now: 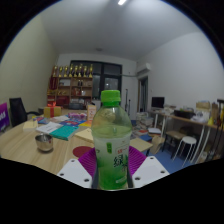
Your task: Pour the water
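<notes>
Clamped on a green plastic bottle (112, 145) by the gripper (112, 168), both fingers pressing its lower sides, purple pads (88, 160) against the label. Held upright, long axis vertical, green cap (111, 98) pointing straight up. Lifted above the wooden table (25, 145). Below and beyond to one side, a small metal cup (44, 143) standing on the table among papers (55, 128). Farther back, shelves (72, 82) along the wall.

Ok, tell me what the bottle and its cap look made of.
Bottle: seemingly clear glossy plastic, since green liquid and highlights show through; a printed label wraps it. Cap: opaque green, likely plastic. The gripper is shut on the bottle.
</notes>
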`<state>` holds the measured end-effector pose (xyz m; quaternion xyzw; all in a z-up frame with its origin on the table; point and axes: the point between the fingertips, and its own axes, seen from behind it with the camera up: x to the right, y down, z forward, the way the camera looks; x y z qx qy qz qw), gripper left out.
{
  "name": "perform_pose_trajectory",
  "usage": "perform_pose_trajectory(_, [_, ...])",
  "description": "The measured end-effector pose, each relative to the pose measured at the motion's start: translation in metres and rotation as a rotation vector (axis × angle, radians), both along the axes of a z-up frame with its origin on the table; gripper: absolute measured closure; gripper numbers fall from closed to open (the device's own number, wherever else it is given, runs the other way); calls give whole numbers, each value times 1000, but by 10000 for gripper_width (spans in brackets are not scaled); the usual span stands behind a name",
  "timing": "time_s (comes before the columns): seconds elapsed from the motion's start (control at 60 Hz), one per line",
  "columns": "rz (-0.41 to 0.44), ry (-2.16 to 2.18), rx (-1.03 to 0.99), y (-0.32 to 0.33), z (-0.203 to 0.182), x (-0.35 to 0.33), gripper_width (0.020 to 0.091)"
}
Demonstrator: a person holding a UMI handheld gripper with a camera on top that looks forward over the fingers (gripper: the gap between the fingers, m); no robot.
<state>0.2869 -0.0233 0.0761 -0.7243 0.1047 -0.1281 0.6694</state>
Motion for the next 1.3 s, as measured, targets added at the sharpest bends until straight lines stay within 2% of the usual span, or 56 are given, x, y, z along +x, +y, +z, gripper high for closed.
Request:
perform_pose_trajectory(0.033, [4, -52, -4, 3, 5, -5, 729])
perform_pose_trajectory(0.183, [-7, -451, -108, 25, 47, -22, 730])
perform_pose_trajectory(0.25, [17, -702, -188, 41, 65, -31, 732])
perform_pose_trajectory(0.433, [54, -1499, -400, 92, 86, -82, 731])
perform_pose_trajectory(0.633, [47, -1992, -524, 129, 92, -115, 729])
perform_pose_trajectory(0.65, [54, -2030, -539, 105, 101, -114, 731])
perform_pose_trajectory(0.75, [75, -2177, -587, 115, 92, -112, 728])
perform_pose_trajectory(0.95, [72, -2247, -624, 100, 89, -101, 728])
perform_pose_trajectory(1.1, [66, -2174, -560, 78, 95, -94, 731])
perform_pose_trajectory(1.217, [39, -1741, -382, 56, 120, -90, 730])
perform_pose_trajectory(1.3, [92, -1170, -251, 53, 125, -72, 732])
